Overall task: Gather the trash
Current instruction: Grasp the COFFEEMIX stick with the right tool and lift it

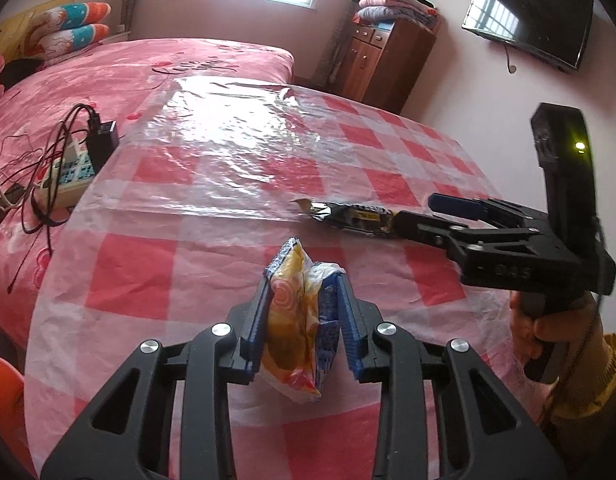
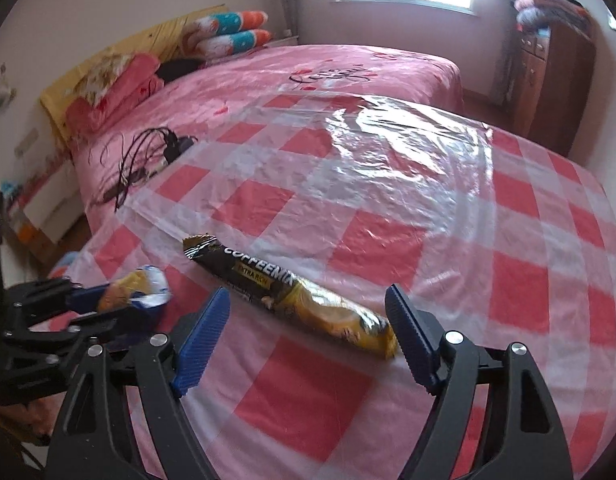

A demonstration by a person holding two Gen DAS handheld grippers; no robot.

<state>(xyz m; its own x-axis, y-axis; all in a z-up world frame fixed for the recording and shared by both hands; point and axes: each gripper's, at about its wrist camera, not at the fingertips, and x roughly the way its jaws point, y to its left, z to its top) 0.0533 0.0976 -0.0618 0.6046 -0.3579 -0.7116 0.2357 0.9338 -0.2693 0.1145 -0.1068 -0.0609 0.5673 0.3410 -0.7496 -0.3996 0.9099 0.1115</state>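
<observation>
Left claw (image 1: 304, 320) pinches snack wrapper (image 1: 296, 332); right claw (image 2: 308, 336) gapes wide around coffee sachet (image 2: 292, 296), mid-tablecloth (image 2: 508, 240).

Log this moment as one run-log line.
left gripper: shut on snack wrapper | right gripper: open, straddling coffee sachet | sachet on checkered sheet

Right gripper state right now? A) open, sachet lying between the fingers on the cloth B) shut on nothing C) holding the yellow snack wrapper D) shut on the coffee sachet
A: the right gripper is spread wide, and the black-and-yellow foil coffee-mix sachet lies flat on the red-and-white checked plastic tablecloth between its blue fingers.
</observation>
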